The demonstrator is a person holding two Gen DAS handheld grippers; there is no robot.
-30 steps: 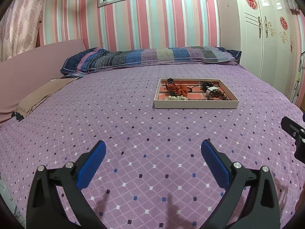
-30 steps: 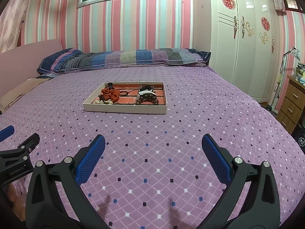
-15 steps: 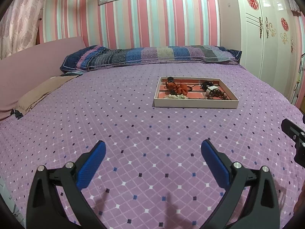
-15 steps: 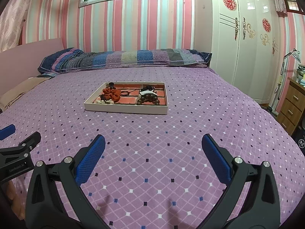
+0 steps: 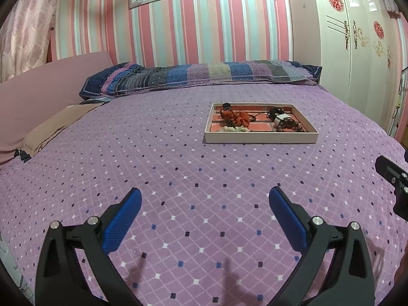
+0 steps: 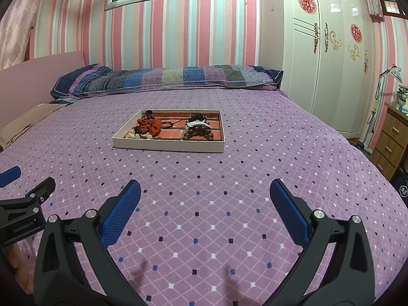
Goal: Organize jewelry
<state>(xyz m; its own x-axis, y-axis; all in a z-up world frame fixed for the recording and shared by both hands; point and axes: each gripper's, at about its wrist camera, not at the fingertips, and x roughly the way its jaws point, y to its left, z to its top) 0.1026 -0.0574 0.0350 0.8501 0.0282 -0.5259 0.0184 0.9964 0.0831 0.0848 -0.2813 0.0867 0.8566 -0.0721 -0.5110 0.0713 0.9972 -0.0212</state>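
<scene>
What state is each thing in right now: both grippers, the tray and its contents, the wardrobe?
Left gripper: jaws open, empty, over the bedspread.
Right gripper: jaws open, empty, short of the tray.
Tray: flat on the bed, uncovered, untouched.
Scrunchie: lying in the tray's left part.
Bead bracelet: lying in the tray's right part.
Wardrobe: doors closed.

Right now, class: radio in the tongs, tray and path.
Left tongs open, empty. Right tongs open, empty. Jewelry tray ahead on bedspread, untouched. Path clear.
</scene>
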